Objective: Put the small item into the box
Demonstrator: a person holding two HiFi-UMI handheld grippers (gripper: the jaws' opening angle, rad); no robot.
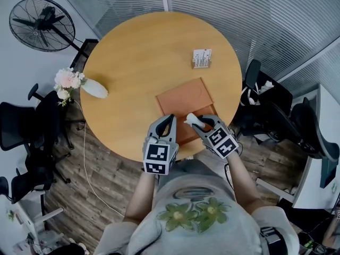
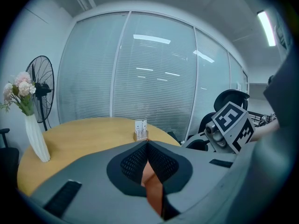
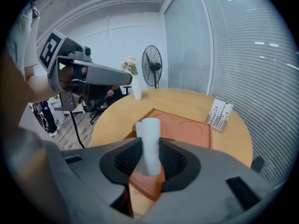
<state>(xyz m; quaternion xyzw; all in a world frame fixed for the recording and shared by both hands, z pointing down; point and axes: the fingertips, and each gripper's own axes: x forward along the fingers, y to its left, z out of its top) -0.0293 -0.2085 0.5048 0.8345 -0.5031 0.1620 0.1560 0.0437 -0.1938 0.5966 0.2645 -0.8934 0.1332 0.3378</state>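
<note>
An orange-brown flat box (image 1: 183,99) lies open on the round wooden table (image 1: 127,62), near its front edge. In the right gripper view the box (image 3: 180,125) shows two round recesses in its far half. My right gripper (image 1: 200,122) is over the box's near half, shut on a small white cylindrical item (image 1: 192,120). That item (image 3: 150,141) stands upright between the pads. My left gripper (image 1: 168,121) hovers beside it at the box's front left corner. Its jaws (image 2: 147,146) meet at the tips, with only the orange box showing through the gap below them.
A white card holder (image 1: 202,58) stands at the back right of the table. A white vase of pink flowers (image 1: 90,86) lies toward the left edge. A floor fan (image 1: 42,24), a cable and several office chairs surround the table. Glass walls with blinds run behind.
</note>
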